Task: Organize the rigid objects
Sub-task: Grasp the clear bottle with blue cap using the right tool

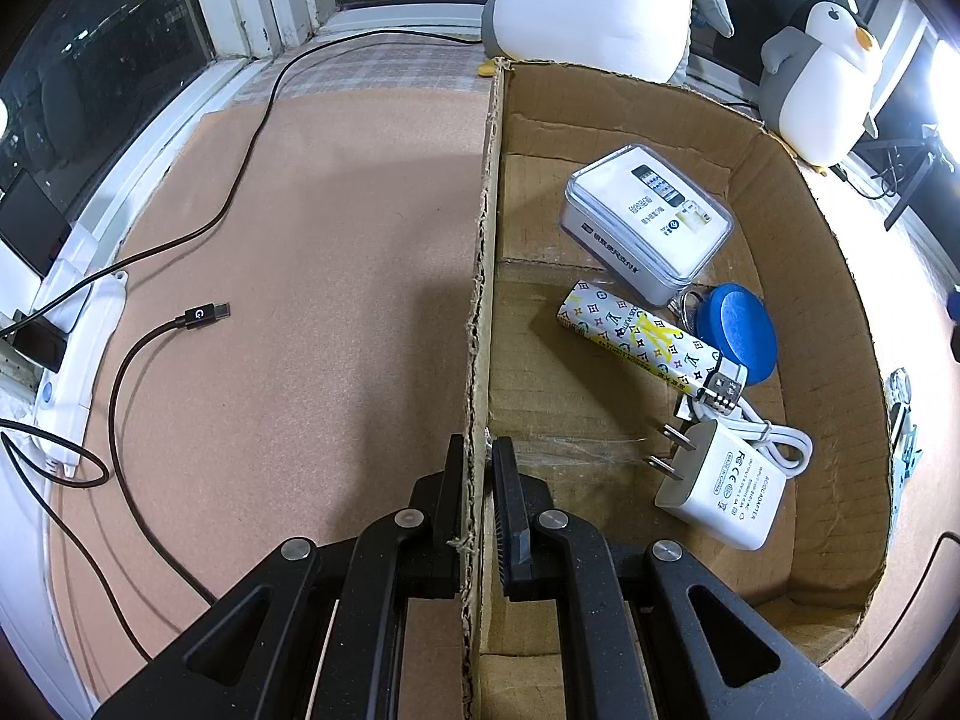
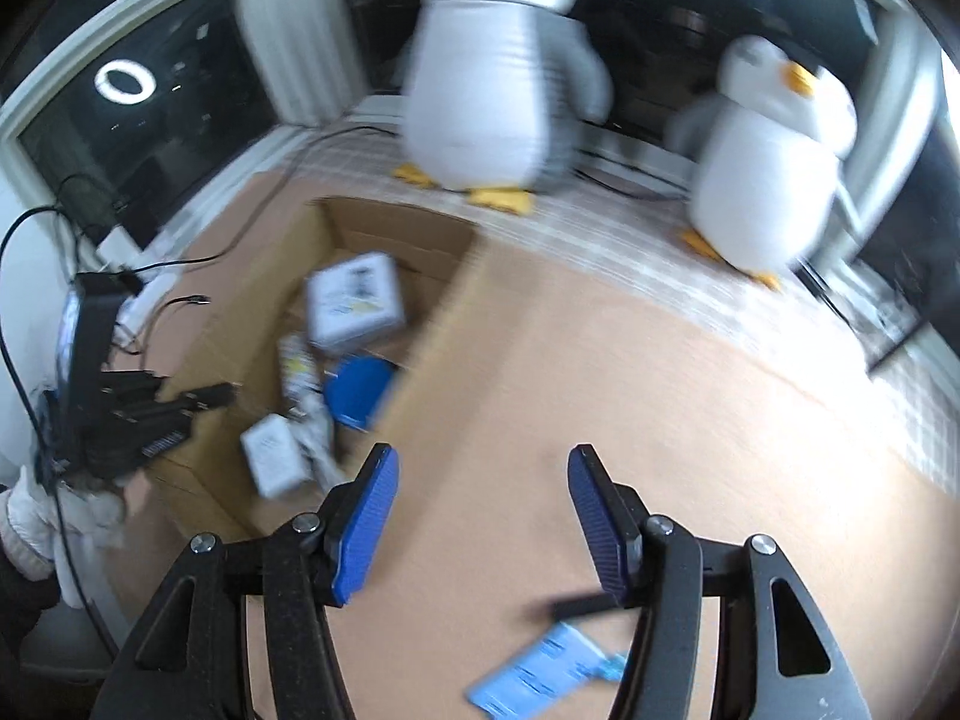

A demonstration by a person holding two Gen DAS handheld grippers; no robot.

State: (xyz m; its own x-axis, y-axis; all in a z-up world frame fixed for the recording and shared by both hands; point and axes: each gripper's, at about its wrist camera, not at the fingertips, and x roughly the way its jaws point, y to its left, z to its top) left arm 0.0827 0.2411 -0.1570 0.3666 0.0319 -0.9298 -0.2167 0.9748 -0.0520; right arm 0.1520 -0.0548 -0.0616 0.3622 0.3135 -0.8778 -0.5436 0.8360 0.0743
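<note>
- Left wrist view is sharp and evenly lit, with blown-out glare at the far right edge.
- The left gripper throws a soft dark shadow over the tan mat.
- Right wrist view is smeared with motion blur; the penguin toys look streaky.
- A ring light reflection glows in the dark window.
- Both views bend hard at the edges, corners black.
</note>
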